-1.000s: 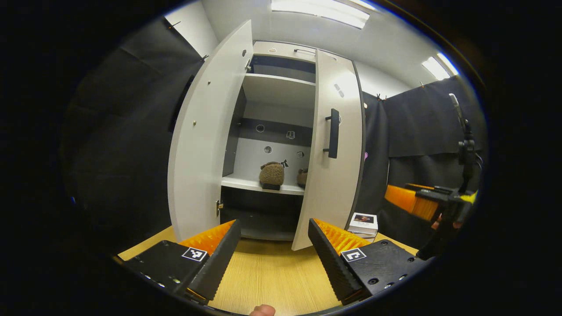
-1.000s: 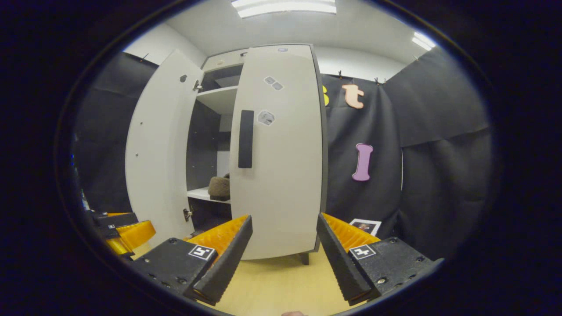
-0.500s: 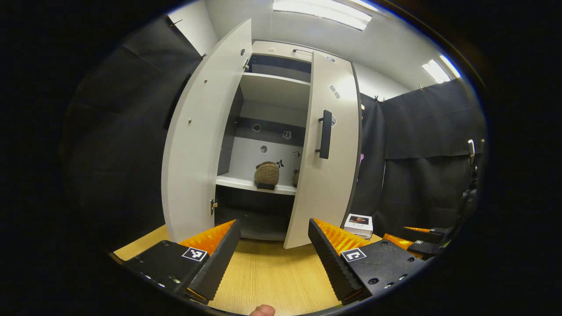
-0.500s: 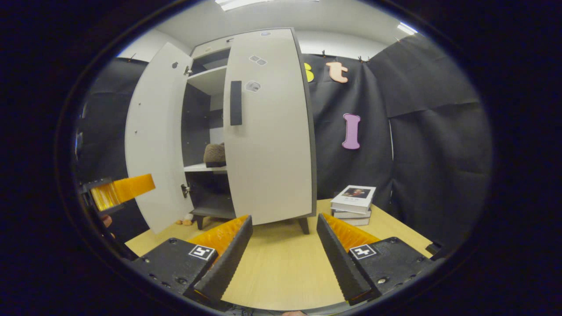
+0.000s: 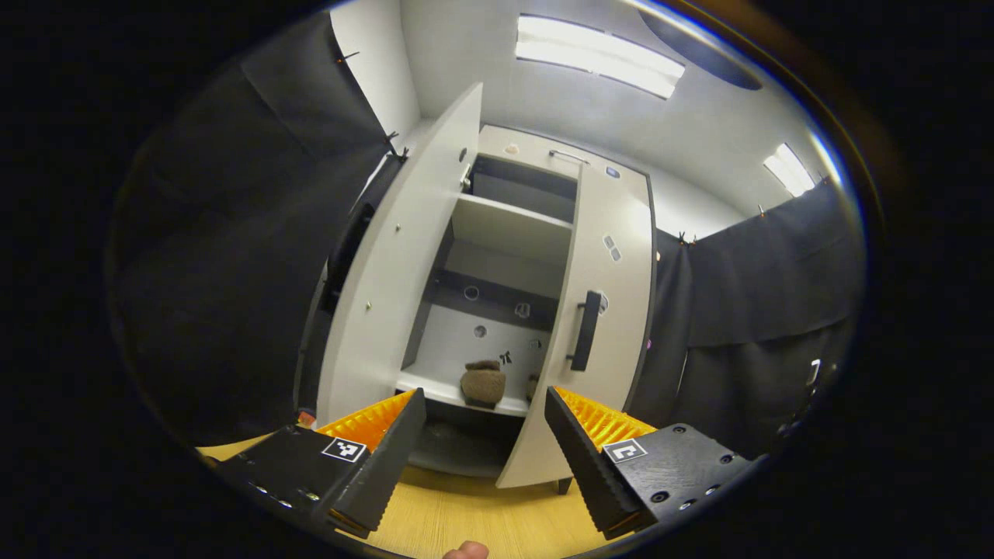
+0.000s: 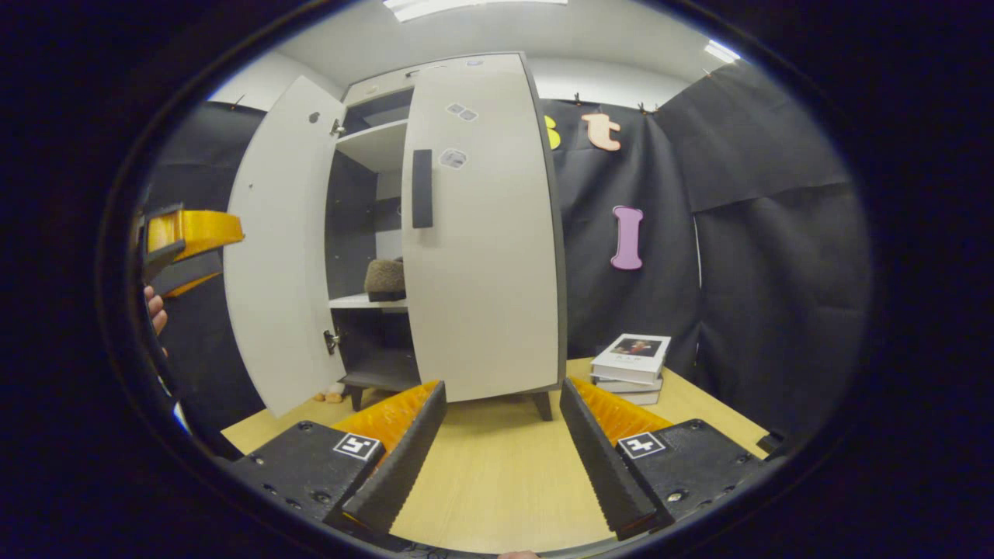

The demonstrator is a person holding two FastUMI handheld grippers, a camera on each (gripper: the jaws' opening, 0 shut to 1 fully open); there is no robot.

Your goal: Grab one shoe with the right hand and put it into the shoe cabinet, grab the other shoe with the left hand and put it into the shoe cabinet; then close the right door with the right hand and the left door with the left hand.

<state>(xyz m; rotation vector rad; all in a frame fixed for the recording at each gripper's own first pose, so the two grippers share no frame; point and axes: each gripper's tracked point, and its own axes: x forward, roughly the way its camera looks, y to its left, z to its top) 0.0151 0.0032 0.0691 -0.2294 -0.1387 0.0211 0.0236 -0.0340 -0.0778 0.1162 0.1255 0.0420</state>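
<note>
The white shoe cabinet point(image 5: 512, 202) stands on the wooden table. A brown fuzzy shoe point(image 5: 482, 383) rests on its lower shelf, and a second shoe point(image 5: 533, 386) peeks out behind the right door. The left door point(image 5: 396, 264) hangs wide open. The right door point(image 5: 602, 326) with its black handle point(image 5: 584, 330) is nearly shut. My left gripper point(image 5: 485, 454) is open and empty, held back from the cabinet and tilted upward. My right gripper point(image 6: 503, 450) is open and empty in front of the right door point(image 6: 481, 225). The shoe point(image 6: 384, 277) shows through the gap. The left gripper point(image 6: 182, 241) is raised at the far left.
A stack of books point(image 6: 630, 366) lies on the table point(image 6: 497, 466) to the right of the cabinet. Black cloth walls close in on both sides. A small object point(image 6: 332, 393) sits on the table by the cabinet's left foot.
My left gripper has risen and tilted upward, so the cabinet sits lower in its view. My right gripper has pulled back from the right door, which has swung nearly shut.
</note>
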